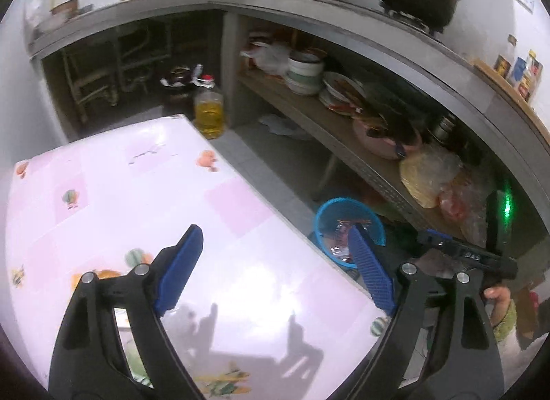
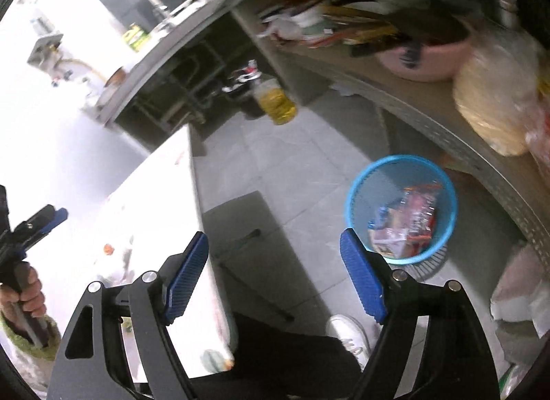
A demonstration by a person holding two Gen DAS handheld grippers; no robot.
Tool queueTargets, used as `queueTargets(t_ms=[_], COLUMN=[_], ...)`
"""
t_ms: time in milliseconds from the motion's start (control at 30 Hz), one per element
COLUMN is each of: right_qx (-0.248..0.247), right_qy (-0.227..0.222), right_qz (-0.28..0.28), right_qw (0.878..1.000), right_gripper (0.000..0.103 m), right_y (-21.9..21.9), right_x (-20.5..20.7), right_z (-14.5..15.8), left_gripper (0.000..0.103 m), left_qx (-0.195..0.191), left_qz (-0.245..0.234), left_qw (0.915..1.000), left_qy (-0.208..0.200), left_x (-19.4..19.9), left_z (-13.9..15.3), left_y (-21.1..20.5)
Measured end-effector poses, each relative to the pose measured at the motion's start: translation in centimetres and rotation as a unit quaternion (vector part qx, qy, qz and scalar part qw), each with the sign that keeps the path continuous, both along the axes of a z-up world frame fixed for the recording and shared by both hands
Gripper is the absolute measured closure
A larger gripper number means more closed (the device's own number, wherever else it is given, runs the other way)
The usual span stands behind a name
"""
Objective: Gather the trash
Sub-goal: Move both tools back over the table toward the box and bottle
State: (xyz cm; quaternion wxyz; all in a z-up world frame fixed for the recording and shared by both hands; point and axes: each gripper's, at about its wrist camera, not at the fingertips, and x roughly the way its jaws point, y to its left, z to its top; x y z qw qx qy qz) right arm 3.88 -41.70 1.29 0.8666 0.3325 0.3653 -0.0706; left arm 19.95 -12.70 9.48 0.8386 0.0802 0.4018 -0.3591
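**Wrappers in the bin, both tongs empty**

While both tools hang with their jaws spread wide and nothing between the blue ribbed pads, the trash sits in the round blue mesh plastic wastebasket [image 2: 401, 209] on the grey tiled floor [image 2: 299, 166], beside the low shelf [image 2: 405, 97] of bowls and bags. The left gripper [image 1: 275, 259] hovers over the pink patterned tablecloth [image 1: 144, 193], on which no loose litter is visible. The right gripper [image 2: 275, 269] points at the floor between table edge and basket.

Inside lie crumpled red and clear plastic wrappers [image 2: 412, 217]. They look very light, thin and crinkly, probably slippery and apt to flutter or slide from a shallow pinch. Any further piece is best taken at a bunched fold, not a flat edge. The basket itself looks light and easily tipped; its rim would be the firm place to hold.
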Motion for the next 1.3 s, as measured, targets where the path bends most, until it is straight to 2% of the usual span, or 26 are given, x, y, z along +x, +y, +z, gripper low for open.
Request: queueTargets(t_ms=[267,633,933,1067,1300], right_qx=[-0.011,-0.005,0.028,0.033,0.036], right_qy=[-0.022,-0.022,-0.019,-0.013,-0.002], right_qz=[0.068,0.138,0.242,0.277,0.296], right_qw=[0.997,0.99,0.97,0.96,0.954], right_gripper=[0.026,0.026,0.026,0.026,0.026], right_y=[4.5,8.5,14.0,16.7,19.2], right_x=[3.1,7.6,13.0,15.1,15.9], right_z=[3.6,5.6,6.6,6.7,6.2], left_gripper=[0.02,0.02,0.02,0.02,0.02], left_qx=[-0.006,-0.015,-0.012,-0.001,0.037], left_qz=[0.042,0.11,0.176,0.181,0.112], left_qw=[0.9991,0.9938,0.9844,0.9834,0.9927], left_qy=[-0.002,0.002,0.008,0.013,0.022], left_x=[0.5,1.6,2.4,2.7,5.6], left_z=[0.0,-1.3,-2.5,-3.7,-5.8], left_y=[5.1,12.3,18.4,19.6,17.5])
